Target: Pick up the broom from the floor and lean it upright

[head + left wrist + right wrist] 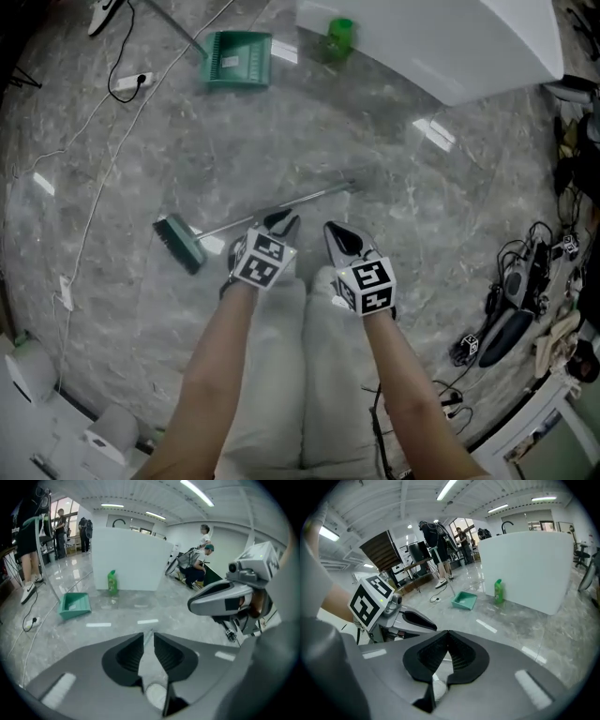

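— Where's the broom (314, 196)?
— Flat on the floor (375, 141). Its handle lies just beyond the left gripper's (149, 637) fingertips, with the brush (180, 244) off to their left.
— And the jaws?
— The left gripper's are slightly apart and empty. The right gripper's (448, 634) tips are together, holding nothing.

Glossy marble-look floor (375, 141), shiny metal broom handle (309, 199), grn plas. dustpan (239, 58)

Glossy grey marble floor (375, 150), a white partition (450, 47), ceiling strip lights (197, 491) overhead
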`<state>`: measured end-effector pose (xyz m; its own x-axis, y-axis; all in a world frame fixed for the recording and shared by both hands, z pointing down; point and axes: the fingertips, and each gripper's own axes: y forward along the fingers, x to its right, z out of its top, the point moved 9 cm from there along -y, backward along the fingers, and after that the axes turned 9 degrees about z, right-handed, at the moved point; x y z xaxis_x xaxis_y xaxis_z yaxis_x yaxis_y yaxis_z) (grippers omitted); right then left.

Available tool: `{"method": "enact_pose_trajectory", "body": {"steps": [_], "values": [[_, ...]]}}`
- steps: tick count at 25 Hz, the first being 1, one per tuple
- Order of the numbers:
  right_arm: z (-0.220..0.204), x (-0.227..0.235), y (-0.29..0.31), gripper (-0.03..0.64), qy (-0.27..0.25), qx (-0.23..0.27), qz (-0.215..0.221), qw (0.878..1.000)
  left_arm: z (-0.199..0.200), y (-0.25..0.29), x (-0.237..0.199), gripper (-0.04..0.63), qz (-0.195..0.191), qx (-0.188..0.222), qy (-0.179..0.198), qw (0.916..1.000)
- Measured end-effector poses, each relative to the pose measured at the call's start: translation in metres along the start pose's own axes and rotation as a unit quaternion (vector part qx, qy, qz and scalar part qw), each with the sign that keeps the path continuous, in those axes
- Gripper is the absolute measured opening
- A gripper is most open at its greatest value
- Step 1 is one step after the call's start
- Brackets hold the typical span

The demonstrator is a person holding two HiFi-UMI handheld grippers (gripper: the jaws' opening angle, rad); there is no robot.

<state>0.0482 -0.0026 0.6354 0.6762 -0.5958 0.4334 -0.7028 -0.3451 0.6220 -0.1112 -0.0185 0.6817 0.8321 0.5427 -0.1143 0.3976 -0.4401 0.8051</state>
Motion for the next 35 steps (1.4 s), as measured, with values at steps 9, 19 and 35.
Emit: {"method": "enact_pose_trajectory", "body": {"steps": [9, 19, 35], "values": [[-0.089, 0.048, 0.095, 0.002, 0.0, -0.059, 0.016, 0.998, -0.109, 0.117, -0.037, 0.076, 0.007, -0.115, 0.057, 0.9917], [-0.121, 0.092, 0.137, 0.002, -0.029, -0.089, 0.023, 0.995, -0.166, 0.2, -0.039, 0.074, -0.019, -0.184, 0.242, 0.9523], [-0.104, 0.091, 0.145, 0.002, -0.032, -0.078, 0.032, 0.996, -0.154, 0.202, -0.039, 0.072, -0.029, -0.177, 0.258, 0.9494]]}}
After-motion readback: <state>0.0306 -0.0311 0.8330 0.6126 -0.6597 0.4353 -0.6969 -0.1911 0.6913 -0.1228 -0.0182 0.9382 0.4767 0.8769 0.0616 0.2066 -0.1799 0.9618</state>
